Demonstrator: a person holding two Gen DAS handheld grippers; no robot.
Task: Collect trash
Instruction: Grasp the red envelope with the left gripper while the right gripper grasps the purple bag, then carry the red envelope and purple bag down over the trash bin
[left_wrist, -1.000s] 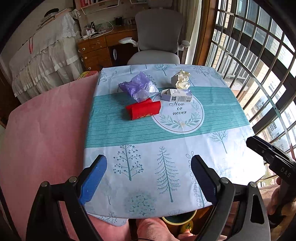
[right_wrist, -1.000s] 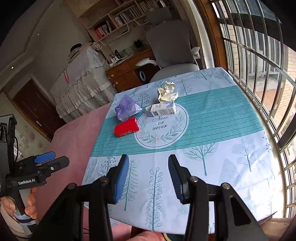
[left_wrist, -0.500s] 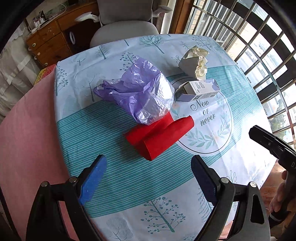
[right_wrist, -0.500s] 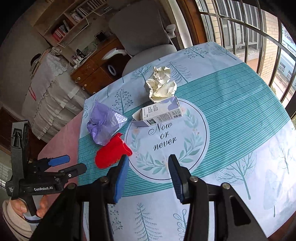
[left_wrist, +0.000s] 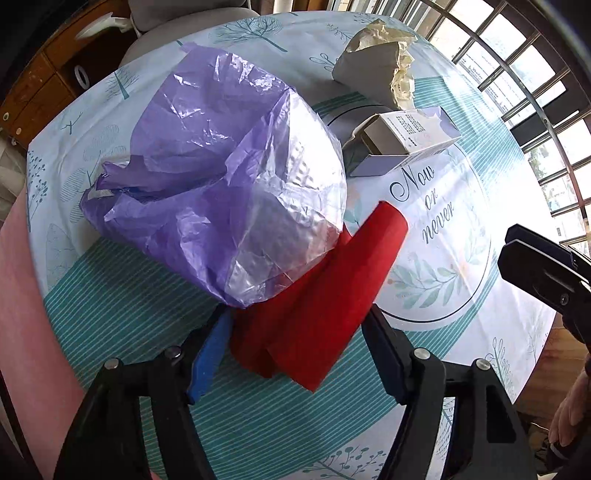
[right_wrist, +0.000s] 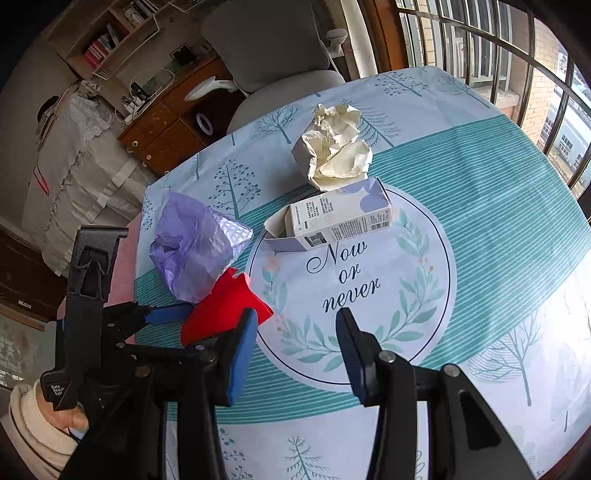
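Observation:
A red folded paper (left_wrist: 317, 302) (right_wrist: 225, 306) lies on the tablecloth, partly under a crumpled purple plastic bag (left_wrist: 221, 184) (right_wrist: 195, 247). My left gripper (left_wrist: 297, 332) (right_wrist: 184, 330) points down over the red paper. Its jaws are closing, one blue pad at each side of the paper, which keeps its shape. Beyond lie an open white and lilac carton (left_wrist: 406, 136) (right_wrist: 340, 218) and a crumpled cream paper ball (left_wrist: 376, 62) (right_wrist: 336, 151). My right gripper (right_wrist: 295, 321) hangs half open and empty over the round "Now or never" print.
The table (right_wrist: 480, 221) wears a teal and white tree-pattern cloth, with pink cloth (left_wrist: 22, 314) beyond its left edge. Behind it stand a grey office chair (right_wrist: 273, 55) and a wooden desk (right_wrist: 166, 125). Window bars (right_wrist: 517, 55) run along the right.
Both grippers came forward and down over the table. The left one dropped onto the red paper and its jaws narrowed around it. The right gripper's gap stayed the same.

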